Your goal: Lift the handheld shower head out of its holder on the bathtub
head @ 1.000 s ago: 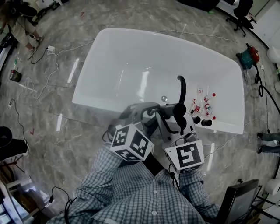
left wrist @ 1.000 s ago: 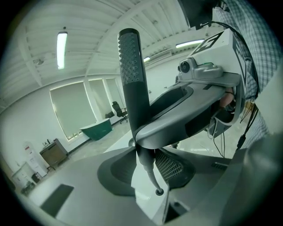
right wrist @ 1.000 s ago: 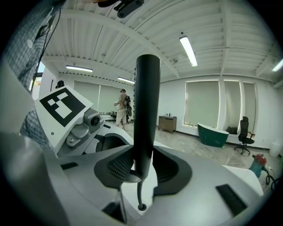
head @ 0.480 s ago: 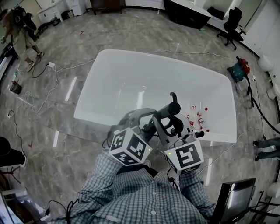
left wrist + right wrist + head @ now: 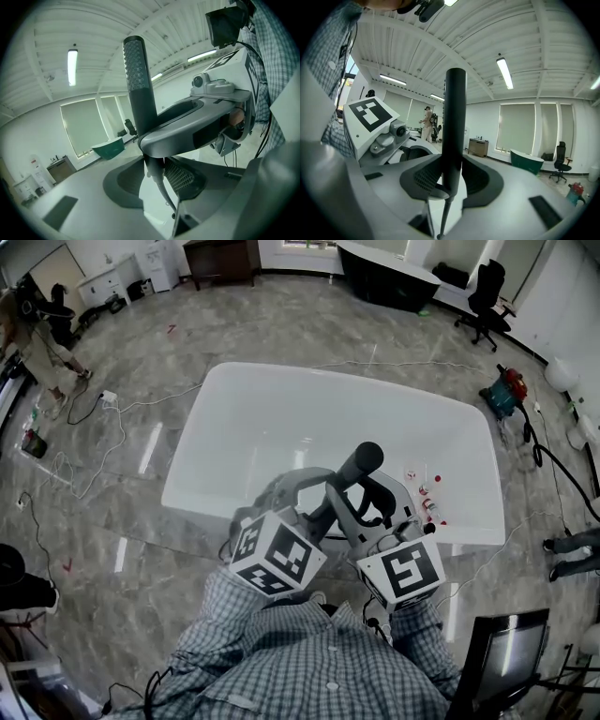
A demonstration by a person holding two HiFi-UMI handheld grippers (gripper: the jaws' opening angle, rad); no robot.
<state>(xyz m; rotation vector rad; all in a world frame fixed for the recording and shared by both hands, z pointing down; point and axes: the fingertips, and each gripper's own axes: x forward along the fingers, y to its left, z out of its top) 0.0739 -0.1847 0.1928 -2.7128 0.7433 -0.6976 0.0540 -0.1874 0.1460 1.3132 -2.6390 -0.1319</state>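
The shower head [image 5: 360, 465] could slip and drop into the bathtub [image 5: 244, 418] if the tongs pull different ways or its hose [image 5: 442, 218] tugs it. The left tongs [image 5: 157, 171] and right tongs [image 5: 452, 180] both squeeze its dark handle, open only as wide as the handle. It stands upright, high above the tub.

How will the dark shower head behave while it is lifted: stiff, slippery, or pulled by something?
The shower head looks like a rigid straight bar, so it probably will not bend. Its smooth round handle may twist or slip in the right gripper. The thin hose hanging below will likely tug on it.
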